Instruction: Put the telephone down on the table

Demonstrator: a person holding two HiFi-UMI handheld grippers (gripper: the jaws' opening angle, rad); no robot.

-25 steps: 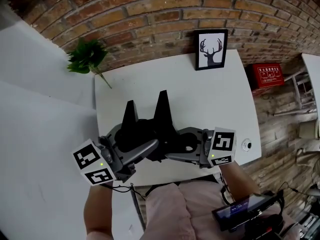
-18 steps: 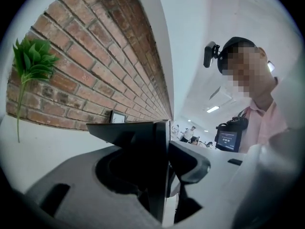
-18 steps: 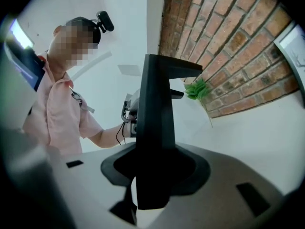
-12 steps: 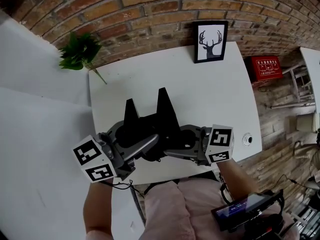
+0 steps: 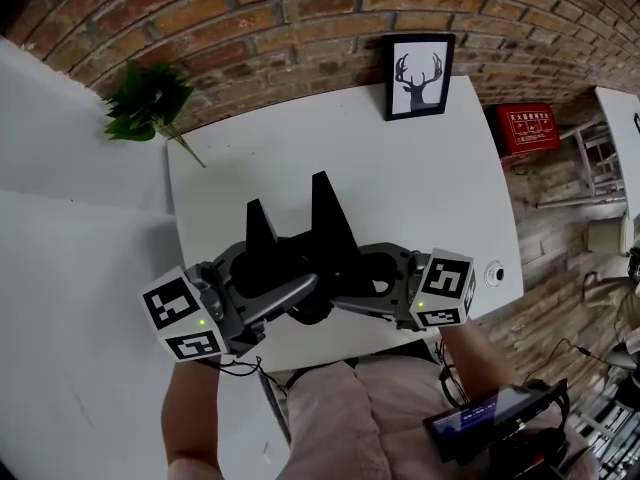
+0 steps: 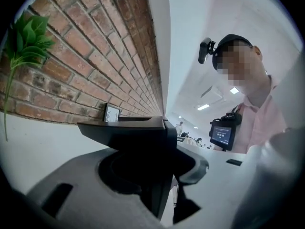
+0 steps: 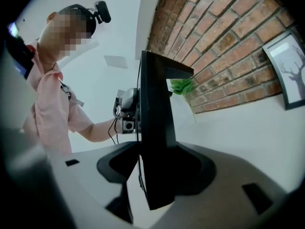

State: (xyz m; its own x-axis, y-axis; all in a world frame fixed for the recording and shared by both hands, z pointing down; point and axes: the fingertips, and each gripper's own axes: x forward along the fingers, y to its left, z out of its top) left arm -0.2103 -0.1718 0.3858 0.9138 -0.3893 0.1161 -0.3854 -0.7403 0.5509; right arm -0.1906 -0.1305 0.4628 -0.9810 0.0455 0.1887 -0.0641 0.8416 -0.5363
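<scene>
Seemingly the telephone (image 5: 325, 218) is held low over the surface (image 5: 420, 188) at lower centre, clamped by the left gripper (image 6: 174, 182), whose jaws have just been closing, and loosened by the just-opening right gripper (image 7: 150, 178); full release is left.

An office-like room: a white surface (image 5: 400, 198) set against a bare brick wall (image 5: 250, 28), a framed deer print (image 5: 418, 76), a leafy plant (image 5: 145, 100), ceiling light panels (image 6: 203, 107) beyond.
</scene>
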